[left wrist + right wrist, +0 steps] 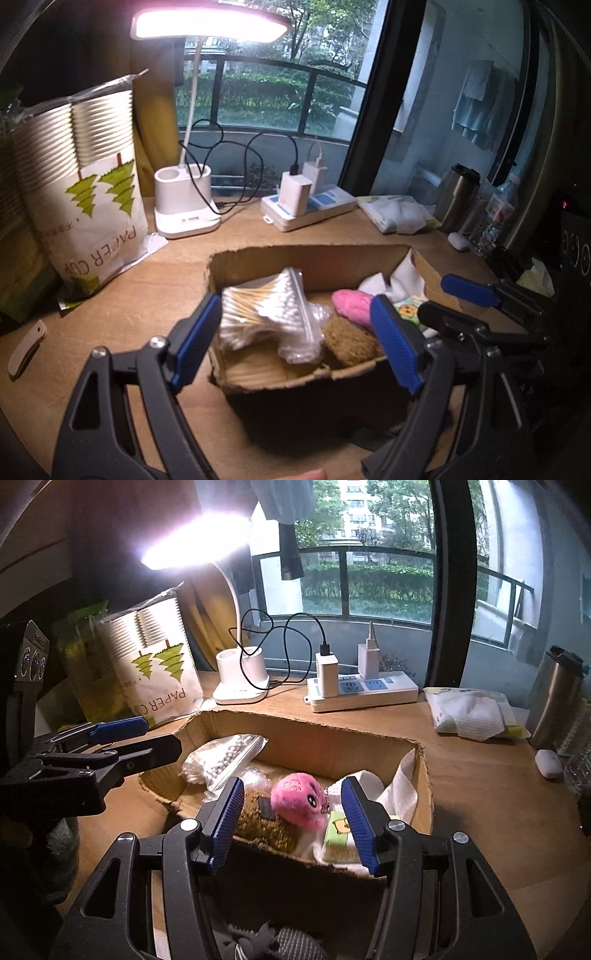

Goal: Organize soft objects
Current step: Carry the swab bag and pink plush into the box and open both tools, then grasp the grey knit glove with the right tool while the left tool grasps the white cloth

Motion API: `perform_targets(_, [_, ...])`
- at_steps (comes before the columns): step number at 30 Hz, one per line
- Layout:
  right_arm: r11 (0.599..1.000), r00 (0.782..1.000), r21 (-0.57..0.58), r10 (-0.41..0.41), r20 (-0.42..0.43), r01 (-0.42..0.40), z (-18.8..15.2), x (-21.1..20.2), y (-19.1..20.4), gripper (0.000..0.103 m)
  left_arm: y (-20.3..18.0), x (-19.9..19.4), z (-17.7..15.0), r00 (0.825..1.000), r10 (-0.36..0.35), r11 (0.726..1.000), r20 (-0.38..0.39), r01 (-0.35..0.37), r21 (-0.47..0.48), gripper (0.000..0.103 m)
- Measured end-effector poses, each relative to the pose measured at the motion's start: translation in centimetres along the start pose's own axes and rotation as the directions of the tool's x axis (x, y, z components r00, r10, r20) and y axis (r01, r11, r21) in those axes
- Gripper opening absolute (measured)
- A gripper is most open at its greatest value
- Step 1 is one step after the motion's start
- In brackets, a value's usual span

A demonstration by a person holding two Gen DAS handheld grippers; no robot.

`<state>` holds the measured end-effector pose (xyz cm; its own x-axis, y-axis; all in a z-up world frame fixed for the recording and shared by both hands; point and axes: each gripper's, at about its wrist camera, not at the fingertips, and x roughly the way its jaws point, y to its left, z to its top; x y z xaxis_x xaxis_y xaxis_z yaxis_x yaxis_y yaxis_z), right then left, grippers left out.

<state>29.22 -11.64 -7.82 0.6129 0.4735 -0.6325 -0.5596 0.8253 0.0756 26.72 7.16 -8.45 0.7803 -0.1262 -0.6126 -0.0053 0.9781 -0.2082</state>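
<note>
left wrist view: the left gripper (pixel 295 332) hangs over the near edge of the torn brown cardboard box (pixel 314 266) on the wooden bench (pixel 177 273), its blue-padded fingers (pixel 195 339) spread wide and holding nothing. between them, inside the box, lies a clear zip bag of cotton swabs (pixel 266 314), blurred, beside a round tan sponge (pixel 347 343) and a pink plush toy (pixel 352 301). the bag looks just dropped or about to be taken; i cannot tell which. far left, a white sack (pixel 99 206) reads "paper cup"

right wrist view: the right gripper (pixel 291 819) is also released, fingers apart around the pink plush toy without touching it. a small green carton (pixel 338 836) and white tissue (pixel 391 794) lie right of it. closing on the toy calls for a short descent first
</note>
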Motion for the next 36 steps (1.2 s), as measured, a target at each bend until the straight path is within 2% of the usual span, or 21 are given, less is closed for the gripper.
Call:
perform_targets(18, [1.000, 1.000, 0.011, -0.016, -0.008, 0.016, -4.0, -3.4, 0.6, 0.058, -2.1, -2.8, -3.6, 1.000, -0.017, 1.000, -0.010, 0.017, 0.012, 0.084])
perform_targets(36, [0.999, 0.991, 0.047, 0.007, -0.131, -0.001, -8.4, -1.0, 1.0, 0.058, -2.4, -1.6, -8.1, 0.995, -0.019, 1.000, -0.100, 0.019, 0.001, 0.084])
